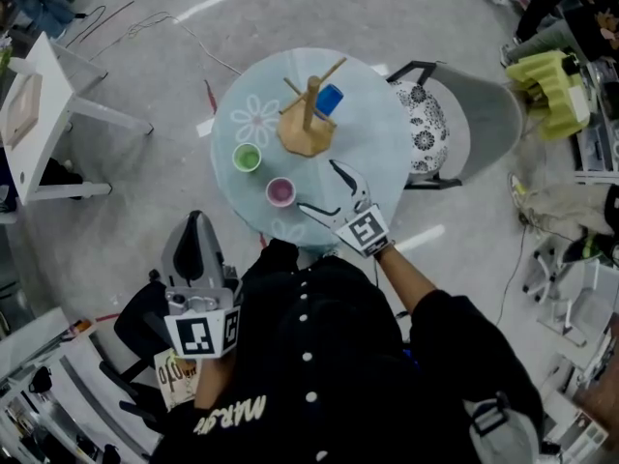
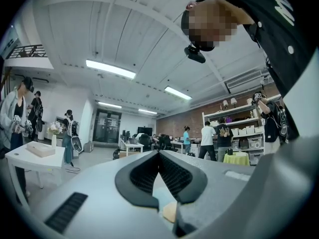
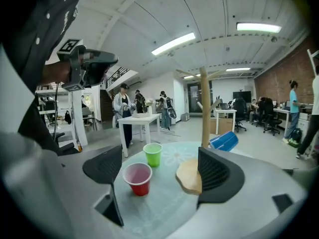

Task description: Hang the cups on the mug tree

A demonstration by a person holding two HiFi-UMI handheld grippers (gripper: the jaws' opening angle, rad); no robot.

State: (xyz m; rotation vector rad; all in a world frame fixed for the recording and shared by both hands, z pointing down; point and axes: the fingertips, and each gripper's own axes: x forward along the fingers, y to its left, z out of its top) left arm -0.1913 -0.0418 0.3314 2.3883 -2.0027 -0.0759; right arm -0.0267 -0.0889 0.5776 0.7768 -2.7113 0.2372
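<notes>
Left gripper (image 2: 159, 154) sits nearest, held in close against the person's dark-clothed body at the lower left of the head view, well apart from the bench (image 1: 382, 148). Its jaws are closed tip to tip and grip nothing. Right gripper (image 1: 315, 184) is extended over the near edge of the round, pale blue, flower-patterned bench. Its jaws stand spread wide and are empty – no pad touches anything. Pink cup (image 1: 280, 192), red on the outside in the right gripper view, stands upright and mouth-up on the bench just beside the right gripper's nearer jaw tip. In the right gripper view it shows within the gap, closer to the left-hand jaw, and clear of both. Green cup (image 1: 248, 158) stands upright near the pink cup, a little farther from the person, the two not touching. Mug tree (image 1: 309, 114) – a wooden post with angled pegs on a flat wooden base – stands upright towards the middle of the bench, to the right of both cups in the head view. Blue cup (image 1: 330, 99) hangs tilted on one of its pegs, off the bench surface. A grey chair (image 1: 474, 114) with a patterned cushion stands against the bench's right side, and a white table (image 1: 44, 95) is off to the left on the floor
</notes>
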